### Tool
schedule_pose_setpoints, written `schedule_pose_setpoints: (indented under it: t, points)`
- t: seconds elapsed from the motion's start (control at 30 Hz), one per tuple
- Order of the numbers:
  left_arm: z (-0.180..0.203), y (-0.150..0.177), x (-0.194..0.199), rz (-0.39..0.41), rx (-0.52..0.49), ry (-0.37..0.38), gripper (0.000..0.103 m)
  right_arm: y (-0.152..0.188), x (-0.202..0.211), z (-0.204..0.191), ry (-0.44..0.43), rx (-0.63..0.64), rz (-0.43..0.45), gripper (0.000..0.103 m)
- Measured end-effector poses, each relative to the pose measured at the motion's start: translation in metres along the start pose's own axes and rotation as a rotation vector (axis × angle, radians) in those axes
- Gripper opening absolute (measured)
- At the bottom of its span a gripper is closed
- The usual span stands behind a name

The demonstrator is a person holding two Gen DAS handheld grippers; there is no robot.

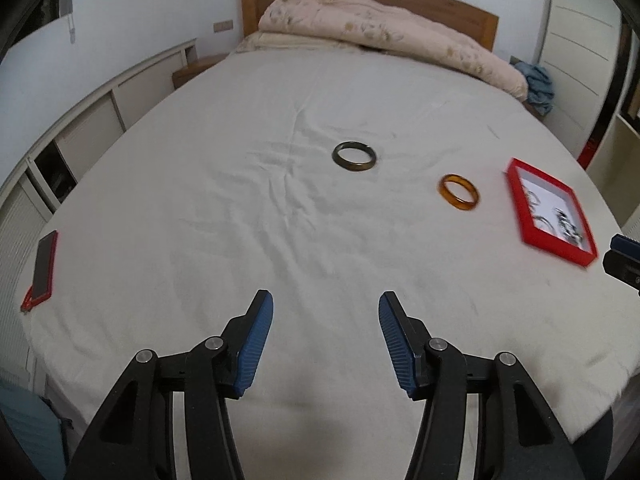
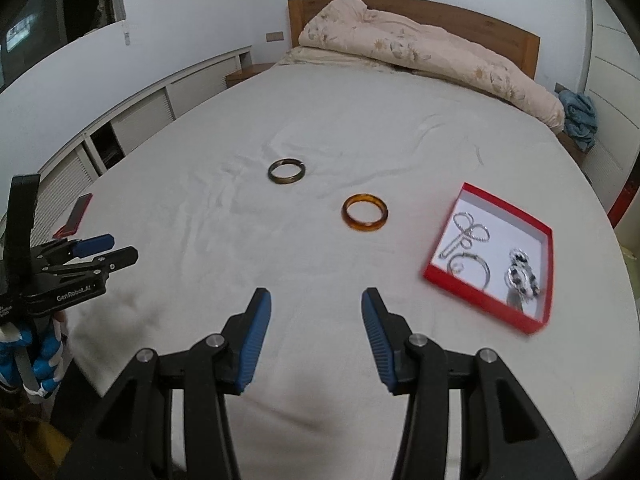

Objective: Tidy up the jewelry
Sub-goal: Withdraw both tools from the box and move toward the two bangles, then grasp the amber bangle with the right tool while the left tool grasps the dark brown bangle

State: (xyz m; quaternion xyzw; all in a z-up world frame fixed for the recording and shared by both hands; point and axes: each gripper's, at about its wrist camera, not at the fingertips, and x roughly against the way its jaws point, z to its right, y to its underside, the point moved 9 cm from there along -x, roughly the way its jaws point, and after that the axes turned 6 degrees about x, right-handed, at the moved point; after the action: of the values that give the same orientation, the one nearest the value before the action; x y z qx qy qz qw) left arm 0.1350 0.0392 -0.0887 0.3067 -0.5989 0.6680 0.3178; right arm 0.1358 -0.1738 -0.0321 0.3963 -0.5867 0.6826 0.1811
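Two bangles lie on the white bed sheet: a dark green one point(image 1: 354, 156) point(image 2: 286, 171) and an amber one point(image 1: 459, 191) point(image 2: 365, 213) to its right. A red shallow box point(image 1: 551, 211) point(image 2: 434, 276) with a white lining sits further right and holds several silver pieces point(image 2: 520, 272). My left gripper point(image 1: 326, 306) hovers open over the near sheet, well short of the dark bangle, with nothing between its blue pads. My right gripper point(image 2: 316, 302) is open too, empty, short of the amber bangle. In the right wrist view the left gripper point(image 2: 112, 252) shows at the left edge.
A phone in a red case point(image 1: 43, 266) point(image 2: 76, 216) lies near the bed's left edge. A folded pink quilt point(image 1: 384, 32) lies against the wooden headboard point(image 2: 500, 28). White cabinets point(image 1: 100, 120) run along the left wall. Blue cloth point(image 1: 540, 88) sits beside the bed at the right.
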Motion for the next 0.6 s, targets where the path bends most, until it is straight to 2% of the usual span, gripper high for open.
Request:
schedule_pose_setpoints:
  t: [0.33,0.6]
  points:
    - [0.005,-0.080,-0.107,-0.031,0.018,-0.009,0.054,-0.052,-0.123,0.063,-0.015,-0.057,-0.055,0.045]
    - [0.018,-0.134,-0.177,-0.029,0.058,0.018,0.054,-0.069,-0.209,0.099,-0.009,-0.078,-0.141,0.044]
